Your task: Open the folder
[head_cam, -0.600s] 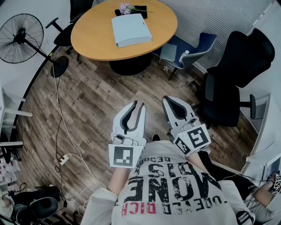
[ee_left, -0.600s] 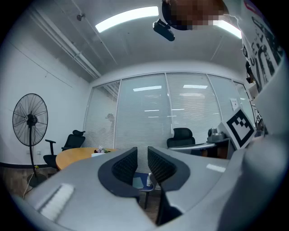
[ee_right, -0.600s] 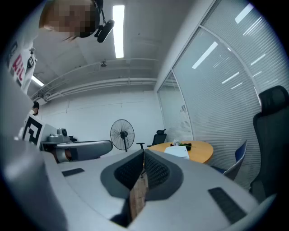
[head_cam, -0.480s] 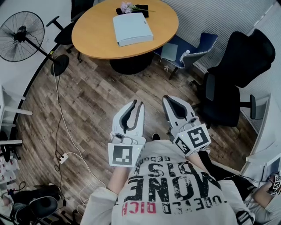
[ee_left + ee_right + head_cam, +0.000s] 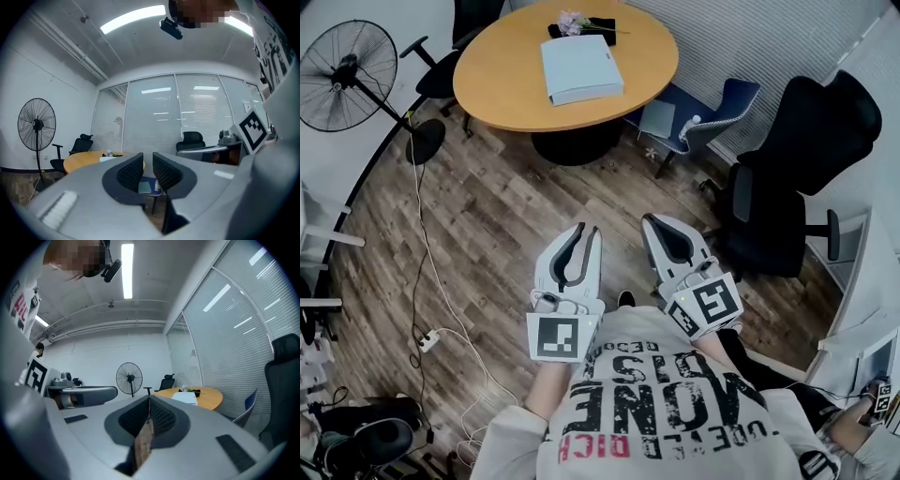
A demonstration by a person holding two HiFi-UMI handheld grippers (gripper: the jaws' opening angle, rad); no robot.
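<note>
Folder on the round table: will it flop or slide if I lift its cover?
The folder looks thick with a flat, unsagging top, so its cover is probably stiff. It lies flat on the smooth table, so a push would likely slide it, not tip it. Its thickness suggests some weight.

The right gripper (image 5: 149, 398) holds its jaws together at the tips with nothing between them, and far beyond, a pale folder (image 5: 186, 398), seemingly closed, lies on a round table (image 5: 213, 400), right of a standing fan (image 5: 129, 377).
</note>
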